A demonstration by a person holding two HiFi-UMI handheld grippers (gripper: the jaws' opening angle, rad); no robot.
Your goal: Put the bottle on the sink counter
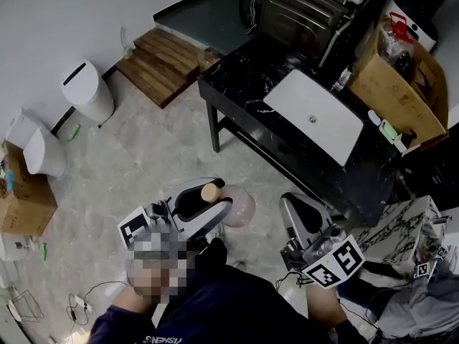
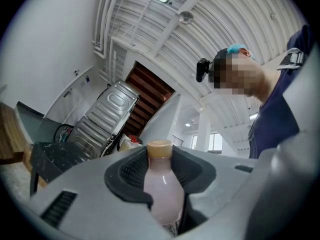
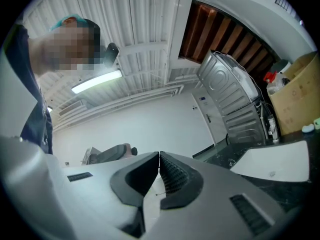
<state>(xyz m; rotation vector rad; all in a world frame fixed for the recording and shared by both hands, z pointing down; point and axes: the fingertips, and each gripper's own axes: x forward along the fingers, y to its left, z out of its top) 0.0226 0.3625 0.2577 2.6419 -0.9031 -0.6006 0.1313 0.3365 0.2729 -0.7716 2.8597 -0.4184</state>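
A small bottle (image 1: 240, 208) of pale pink liquid with a tan cap (image 1: 209, 191) lies level between the jaws of my left gripper (image 1: 208, 205), which is shut on it. In the left gripper view the bottle (image 2: 162, 194) stands between the dark pads with its cap (image 2: 159, 148) pointing forward. My right gripper (image 1: 290, 208) is beside it to the right, shut with nothing in it, its pads (image 3: 172, 176) meeting at the tips. The black marble sink counter (image 1: 240, 84) with a white basin (image 1: 315, 113) stands ahead, apart from both grippers.
A cardboard box (image 1: 394, 84) with a red-topped bottle sits at the counter's right end, with small items along the back edge. A metal appliance (image 1: 308, 6) stands behind. Two white bins (image 1: 86, 88) and a wooden step (image 1: 161, 63) are on the floor to the left.
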